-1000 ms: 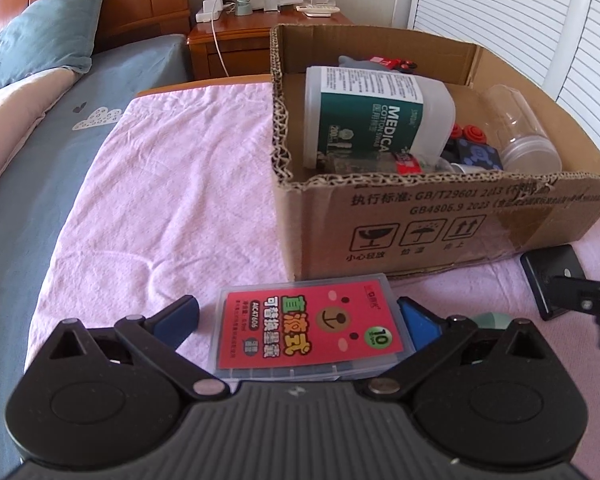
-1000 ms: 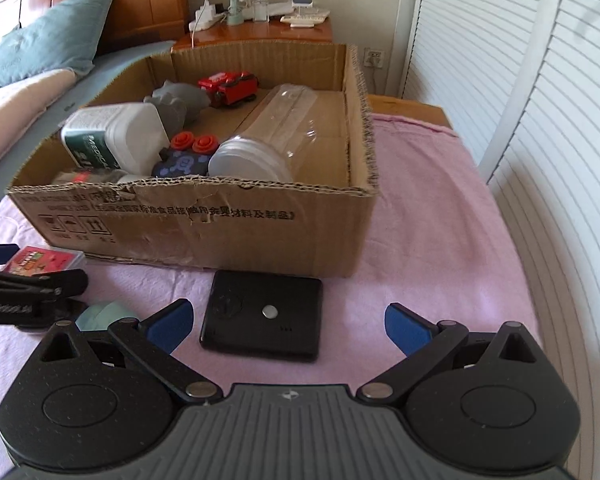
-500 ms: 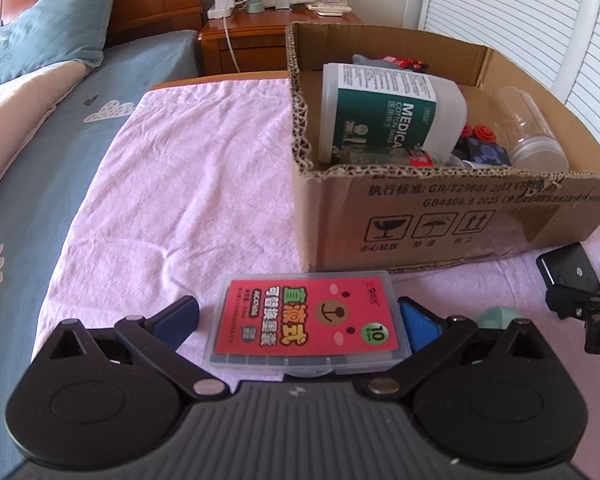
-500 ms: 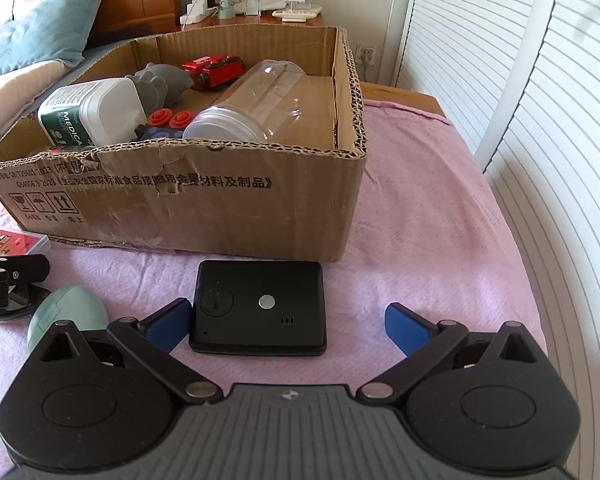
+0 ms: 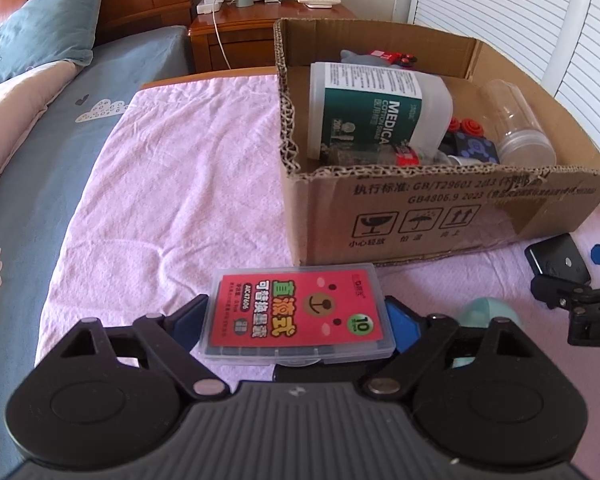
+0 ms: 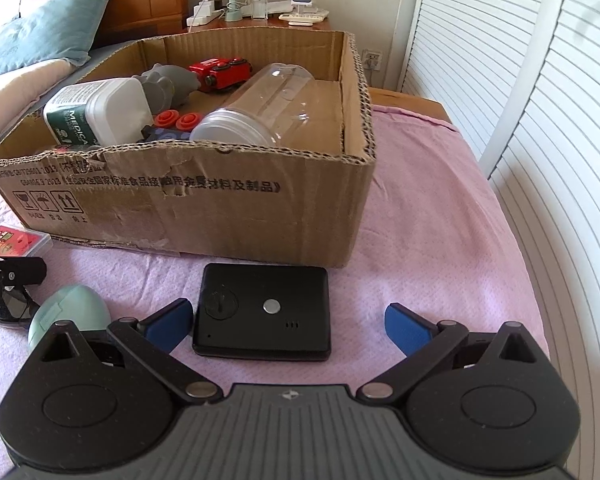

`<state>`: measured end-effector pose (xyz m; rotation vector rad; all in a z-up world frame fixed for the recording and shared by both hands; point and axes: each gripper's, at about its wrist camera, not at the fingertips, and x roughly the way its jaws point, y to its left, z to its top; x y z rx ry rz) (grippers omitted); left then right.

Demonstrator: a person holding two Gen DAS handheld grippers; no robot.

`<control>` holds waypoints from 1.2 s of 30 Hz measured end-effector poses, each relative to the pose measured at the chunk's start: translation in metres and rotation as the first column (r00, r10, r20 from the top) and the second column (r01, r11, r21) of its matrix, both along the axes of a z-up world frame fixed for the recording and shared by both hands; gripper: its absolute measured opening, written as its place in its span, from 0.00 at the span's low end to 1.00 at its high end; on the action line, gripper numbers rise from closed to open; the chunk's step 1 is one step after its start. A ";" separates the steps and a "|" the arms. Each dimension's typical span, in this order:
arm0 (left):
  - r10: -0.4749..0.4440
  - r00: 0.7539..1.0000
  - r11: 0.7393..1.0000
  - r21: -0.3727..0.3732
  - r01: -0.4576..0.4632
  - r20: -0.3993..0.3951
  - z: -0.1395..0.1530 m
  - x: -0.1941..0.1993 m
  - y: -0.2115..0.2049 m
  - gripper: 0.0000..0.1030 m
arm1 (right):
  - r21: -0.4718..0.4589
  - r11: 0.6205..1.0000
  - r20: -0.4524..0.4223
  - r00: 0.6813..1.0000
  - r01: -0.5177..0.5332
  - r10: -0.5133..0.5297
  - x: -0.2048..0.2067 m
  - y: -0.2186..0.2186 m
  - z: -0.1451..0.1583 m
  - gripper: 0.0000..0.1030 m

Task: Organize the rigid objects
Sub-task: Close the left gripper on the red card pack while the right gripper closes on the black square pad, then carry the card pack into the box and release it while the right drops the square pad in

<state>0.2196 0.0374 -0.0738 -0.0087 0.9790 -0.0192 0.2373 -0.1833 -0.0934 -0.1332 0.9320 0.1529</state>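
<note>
A clear plastic case with a red bear label (image 5: pixel 298 314) sits between the blue fingers of my left gripper (image 5: pixel 296 322), which is shut on its two short ends and holds it just in front of the cardboard box (image 5: pixel 452 216). The case also shows at the left edge of the right wrist view (image 6: pixel 14 241). My right gripper (image 6: pixel 288 322) is open. A flat black device (image 6: pixel 262 318) lies on the pink cloth between its fingers, close to the left one. A pale green egg-shaped object (image 6: pixel 70 314) lies left of it.
The box (image 6: pixel 220 204) holds a white medical bottle (image 5: pixel 374 118), a clear jar (image 6: pixel 260 110), a red toy car (image 6: pixel 220 73), a grey toy and a dark piece with red knobs. A bed with pillows is at the left, a nightstand behind, louvred doors at the right.
My left gripper has closed on the red-label case and raised it slightly. My right gripper has moved forward over the black device, which now lies between its fingers.
</note>
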 end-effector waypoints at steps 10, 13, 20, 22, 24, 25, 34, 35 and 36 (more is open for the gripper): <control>-0.039 0.999 0.999 -0.019 0.039 -0.013 0.001 -0.033 0.002 0.86 | 0.015 0.997 0.008 0.997 -0.078 0.078 -0.021 0.005 0.008 0.73; -0.055 0.998 0.998 -0.025 0.054 -0.016 0.002 -0.045 0.002 0.86 | 0.017 0.995 -0.001 0.995 -0.096 0.097 -0.031 0.004 0.009 0.72; -0.040 0.998 0.999 -0.008 0.040 -0.043 0.003 -0.039 0.000 0.86 | 0.018 0.997 -0.001 0.997 -0.078 0.078 -0.032 0.005 0.008 0.74; -0.046 0.998 0.999 -0.007 0.046 -0.048 0.003 -0.036 0.001 0.86 | 0.019 0.997 0.000 0.997 -0.078 0.078 -0.031 0.007 0.007 0.75; -0.056 0.997 0.998 -0.005 0.056 -0.052 0.003 -0.035 0.002 0.86 | 0.019 0.997 0.000 0.997 -0.076 0.076 -0.029 0.007 0.007 0.75; -0.056 0.997 0.998 -0.007 0.056 -0.055 0.003 -0.035 0.003 0.86 | 0.018 0.997 0.001 0.997 -0.078 0.078 -0.028 0.008 0.006 0.75; -0.084 0.995 0.996 -0.035 0.082 -0.062 0.005 -0.026 0.008 0.86 | 0.011 0.996 0.001 0.996 -0.088 0.088 -0.021 0.012 0.008 0.72; -0.088 0.994 0.995 -0.046 0.086 -0.056 0.006 -0.027 0.009 0.86 | 0.009 0.996 0.000 0.996 -0.089 0.089 -0.021 0.012 0.008 0.72; -0.094 0.994 0.994 -0.052 0.091 -0.050 0.007 -0.027 0.010 0.86 | 0.006 0.996 0.003 0.996 -0.093 0.093 -0.021 0.012 0.008 0.72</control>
